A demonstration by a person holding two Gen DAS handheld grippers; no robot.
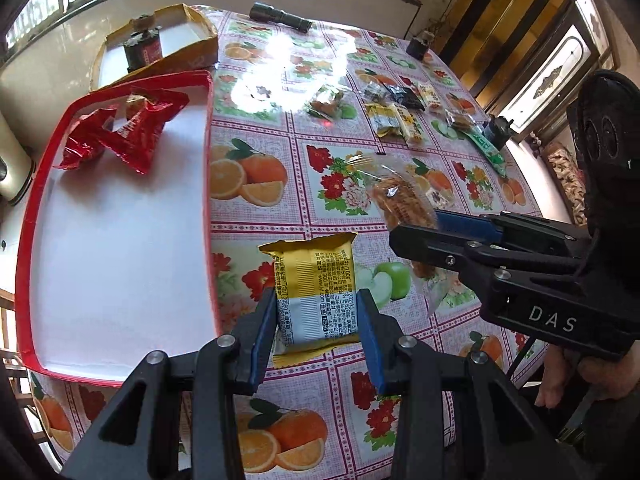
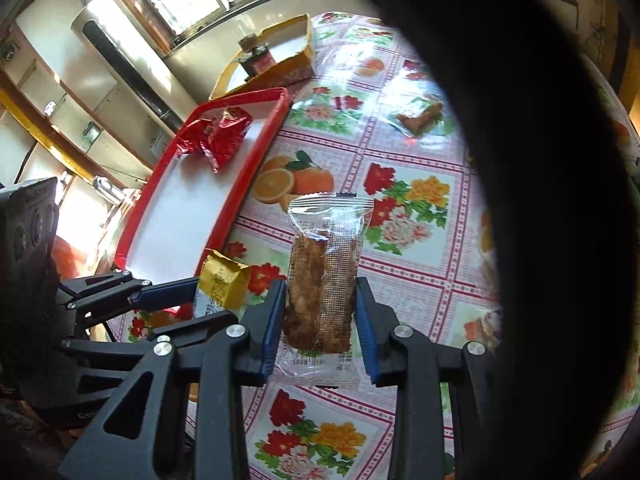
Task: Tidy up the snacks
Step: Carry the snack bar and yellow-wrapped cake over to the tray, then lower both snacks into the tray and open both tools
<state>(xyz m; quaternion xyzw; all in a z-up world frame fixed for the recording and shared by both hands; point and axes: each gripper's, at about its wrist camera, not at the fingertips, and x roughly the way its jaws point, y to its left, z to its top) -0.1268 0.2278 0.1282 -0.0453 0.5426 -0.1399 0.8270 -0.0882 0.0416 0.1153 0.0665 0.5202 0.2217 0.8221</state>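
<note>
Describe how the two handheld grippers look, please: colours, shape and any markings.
Both grippers are black, angular linkage frames with triangular cut-outs and silver round pivot bolts. Each finger carries a flat blue pad. The right gripper shows white letters "DAS" on its body. The left gripper looks the same; its body has round recesses.

Each black gripper (image 1: 316, 332) has blue pads, silver screws, and white "DAS" lettering.

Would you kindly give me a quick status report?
Left tool shut on yellow snack packet. Right tool shut on clear-wrapped pastry. Red tray alongside, nothing blocking.
</note>
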